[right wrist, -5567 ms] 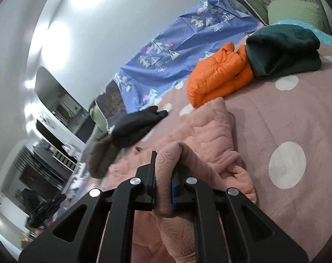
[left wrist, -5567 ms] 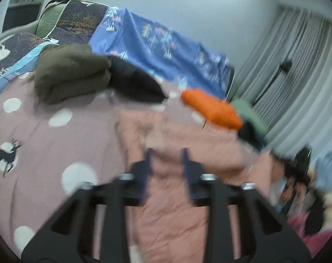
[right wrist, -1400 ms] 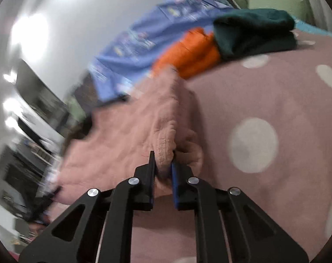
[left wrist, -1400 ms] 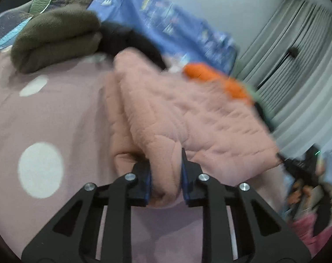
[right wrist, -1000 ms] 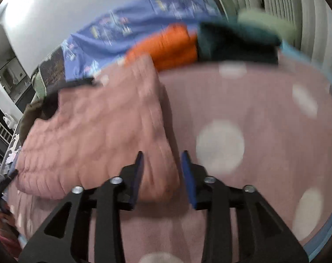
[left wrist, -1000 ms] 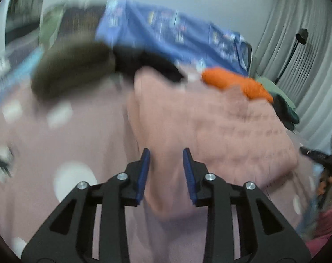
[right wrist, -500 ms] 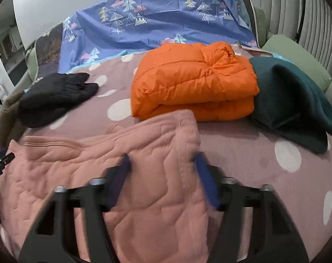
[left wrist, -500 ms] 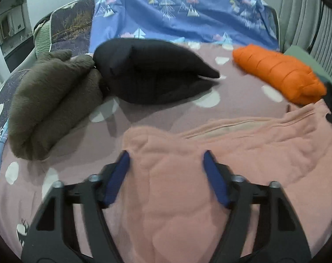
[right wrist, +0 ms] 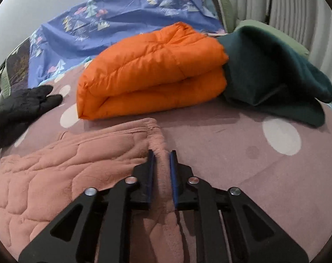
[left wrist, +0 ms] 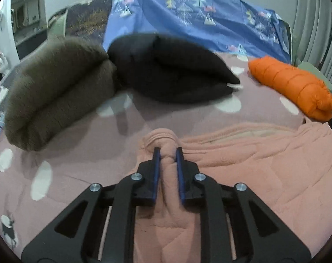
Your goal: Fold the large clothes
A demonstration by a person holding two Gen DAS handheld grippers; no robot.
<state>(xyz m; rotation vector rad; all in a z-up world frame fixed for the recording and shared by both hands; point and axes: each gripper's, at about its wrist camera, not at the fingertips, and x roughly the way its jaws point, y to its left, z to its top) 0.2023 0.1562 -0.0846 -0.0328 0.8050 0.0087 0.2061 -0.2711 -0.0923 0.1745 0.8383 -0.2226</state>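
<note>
Since the frames half a second earlier, both grippers have been brought down onto the far edge of the pink quilted garment (left wrist: 242, 164), and the widely spread fingers seen then have been drawn in around its two far corners. In the left wrist view, the left gripper (left wrist: 167, 153) is seen with a bunched ridge of the corner between its fingers (left wrist: 156, 171); the jaws are closing and the pads press the fabric on both sides. In the right wrist view, the right gripper (right wrist: 161, 154) straddles the hem at the opposite corner; its jaws are opening slightly, a fold of fabric stands between the fingers (right wrist: 150, 173), and contact appears to be kept, though this cannot be confirmed. The garment lies flat on the polka-dot bed cover (right wrist: 231, 135), spread toward 6 o'clock beneath both tools. An orange puffer jacket (right wrist: 152, 70) lies folded just beyond it at 12 o'clock in the right view, with a dark green garment (right wrist: 275, 74) at 2 o'clock; a black garment (left wrist: 172, 74) and an olive fleece (left wrist: 56, 87) lie at 12 and 10 o'clock in the left view. Both grippers are pitched steeply downward over the bed. The step in hand is judged to be the gripping of the far edge for another fold. A secure, matched hold on both corners is called for next, followed by a level lift toward 6 o'clock.
</note>
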